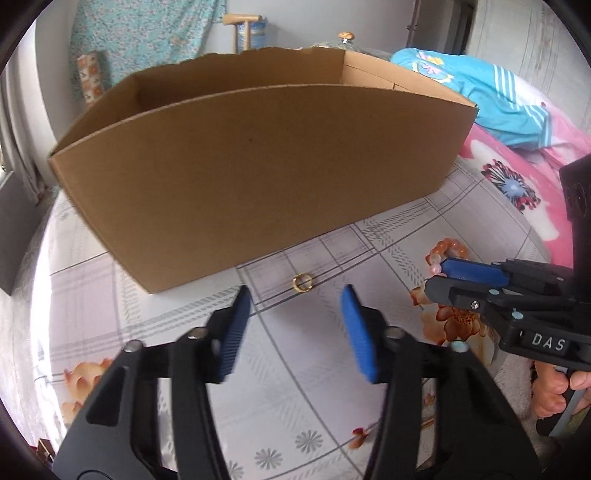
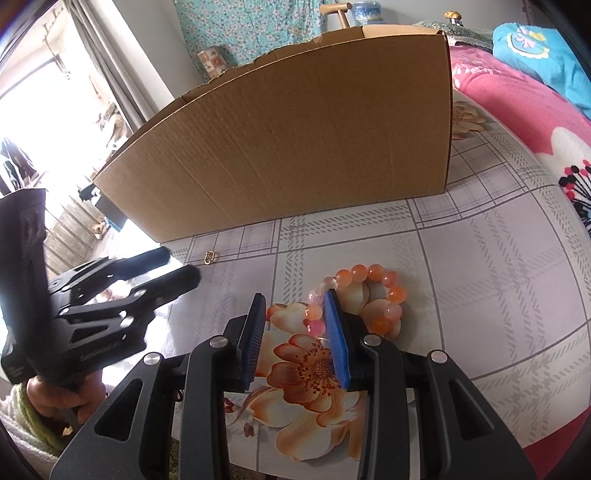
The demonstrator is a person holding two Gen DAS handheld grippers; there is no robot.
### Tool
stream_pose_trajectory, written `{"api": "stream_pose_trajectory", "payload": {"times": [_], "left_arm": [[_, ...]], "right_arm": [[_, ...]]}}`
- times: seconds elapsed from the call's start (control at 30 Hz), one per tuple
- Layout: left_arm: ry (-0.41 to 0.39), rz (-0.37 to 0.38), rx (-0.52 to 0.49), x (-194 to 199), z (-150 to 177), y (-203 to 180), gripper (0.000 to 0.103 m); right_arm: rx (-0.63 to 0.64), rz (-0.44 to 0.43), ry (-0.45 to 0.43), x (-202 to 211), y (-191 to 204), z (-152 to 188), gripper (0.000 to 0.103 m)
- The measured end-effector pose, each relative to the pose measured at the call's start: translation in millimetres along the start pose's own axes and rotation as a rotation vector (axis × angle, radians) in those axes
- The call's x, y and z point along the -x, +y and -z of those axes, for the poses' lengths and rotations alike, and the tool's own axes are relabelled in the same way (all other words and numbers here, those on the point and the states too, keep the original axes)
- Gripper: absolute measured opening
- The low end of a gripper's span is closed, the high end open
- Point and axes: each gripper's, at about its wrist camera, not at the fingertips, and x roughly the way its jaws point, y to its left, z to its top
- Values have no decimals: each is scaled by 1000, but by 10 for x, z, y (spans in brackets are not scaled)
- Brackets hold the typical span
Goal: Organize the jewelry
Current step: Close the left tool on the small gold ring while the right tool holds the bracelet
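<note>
Cardboard box (image 1: pixel 258 162): large, open-topped, long axis running left to right across the far side of the table; torn rim on the far wall; nothing between it and the jewelry

Tablecloth (image 1: pixel 325 369): pale plaid with printed orange flowers, covering the table

Room: pink floral blanket (image 1: pixel 524 173) and blue garment (image 1: pixel 491 88) far right; teal floral curtain (image 2: pixel 251 26) behind the box; bright window far left

Left gripper (image 1: pixel 295 328): jaws apart, nothing between the pads, pointing down at the cloth toward the ring

Right gripper (image 2: pixel 295 332): jaws apart with a narrower gap, tips at the near-left edge of the bracelet; grip on the beads cannot be told

Bead bracelet (image 2: pixel 373 299): orange and pink beads, lying flat as a loop, right of centre, near the box

Gold ring (image 1: pixel 302 283): lying just in front of the box's near wall, left of the bracelet, well apart from it
</note>
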Motion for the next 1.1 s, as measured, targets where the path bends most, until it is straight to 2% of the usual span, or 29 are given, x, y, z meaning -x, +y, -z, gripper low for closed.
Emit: {"api": "stream_pose_trajectory", "payload": {"times": [0.33,0.7,0.8,1.1], "left_arm": [[30,1,-62,-166,-55,-111,22],[20,-34,-105,-191,-67,-119,17],[17,-35,-106,-196,-61,-124,11],[13,-30,-112,-172,-11,-146,11]], "right_arm": [[-5,-33,-12,40,-43,33,33],[-8,-41,-16,78,-91,51,33],[-7,-42,-16,76,-95,48,33],[-7,-42,-15,76,-91,48,33]]}}
